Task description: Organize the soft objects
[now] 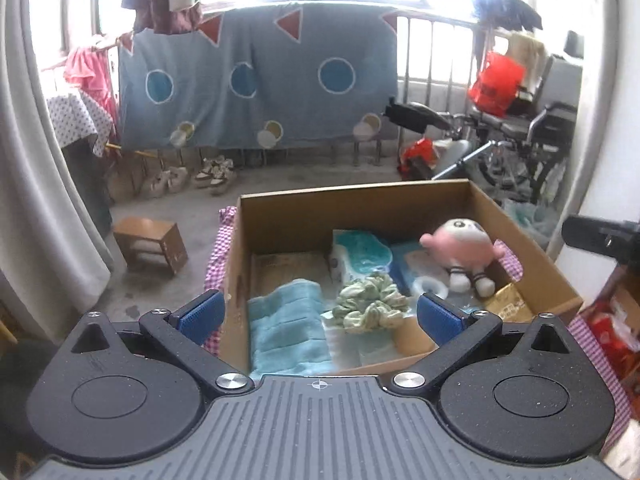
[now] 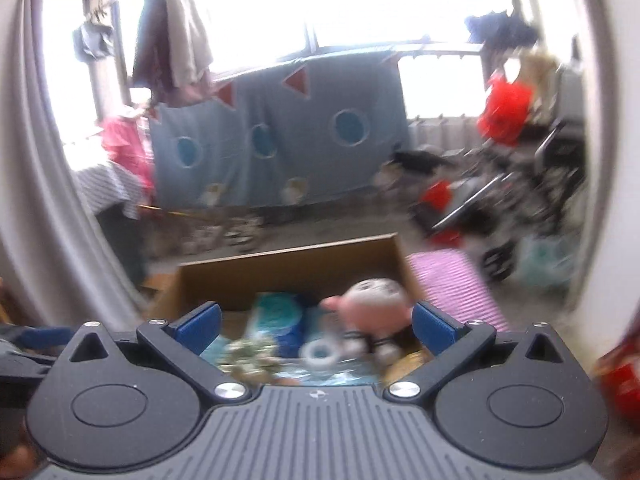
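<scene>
One cardboard box sits ahead of the fingers, holding one pink plush doll, one folded light-blue towel, one green scrunchie, one white tape roll and one blue-patterned tissue pack. Beyond the box, one blue blanket hangs on the railing, showing three blue circles and three red triangles. Below it stand two pairs of shoes. One small wooden stool rests on the floor, left of the fingers. One wheelchair stands to the far right.
</scene>
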The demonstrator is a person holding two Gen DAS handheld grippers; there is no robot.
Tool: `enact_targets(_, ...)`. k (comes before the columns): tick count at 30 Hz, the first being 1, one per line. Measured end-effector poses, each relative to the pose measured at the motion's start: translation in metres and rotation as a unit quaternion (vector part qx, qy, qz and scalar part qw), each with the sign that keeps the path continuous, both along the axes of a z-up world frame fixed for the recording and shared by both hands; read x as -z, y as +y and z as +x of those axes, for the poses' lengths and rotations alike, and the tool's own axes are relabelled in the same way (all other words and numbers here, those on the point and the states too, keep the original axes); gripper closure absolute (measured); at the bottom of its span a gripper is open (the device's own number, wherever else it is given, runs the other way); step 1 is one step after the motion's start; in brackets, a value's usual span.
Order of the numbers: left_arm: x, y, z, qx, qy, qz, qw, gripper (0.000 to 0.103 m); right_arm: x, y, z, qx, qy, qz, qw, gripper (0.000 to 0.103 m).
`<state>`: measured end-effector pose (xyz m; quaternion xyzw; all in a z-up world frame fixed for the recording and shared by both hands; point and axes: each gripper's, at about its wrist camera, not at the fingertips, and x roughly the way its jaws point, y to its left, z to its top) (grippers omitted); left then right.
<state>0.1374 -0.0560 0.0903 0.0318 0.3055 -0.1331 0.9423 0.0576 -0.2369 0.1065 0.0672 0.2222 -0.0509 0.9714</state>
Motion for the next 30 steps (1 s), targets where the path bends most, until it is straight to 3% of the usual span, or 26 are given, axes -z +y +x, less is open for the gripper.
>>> enact_targets(4,0.002,-0.001,0.002,0.039,0.022,-0.044,0.998,0.0,0.004,0.008,-0.006,0.025,-0.009,-0.047,0.999,0.0)
enact_targets(6,0.003,-0.006,0.002,0.059,0.023,-0.037,0.9973,0.0,0.007,0.007,-0.006,0.031,0.0,-0.044,0.999,0.0)
enact_targets(10,0.008,-0.009,-0.004,0.011,-0.003,-0.001,0.9999,0.0,0.016,0.0,-0.002,0.021,0.028,-0.019,0.999,0.0)
enact_targets(15,0.016,0.002,0.005,-0.03,0.048,-0.005,0.9984,0.0,0.032,-0.001,-0.003,-0.008,0.058,0.017,0.998,0.0)
enact_targets(30,0.023,-0.006,0.005,-0.039,0.1,0.015,0.9941,0.0,0.051,0.021,0.025,-0.038,0.118,-0.002,0.992,0.0)
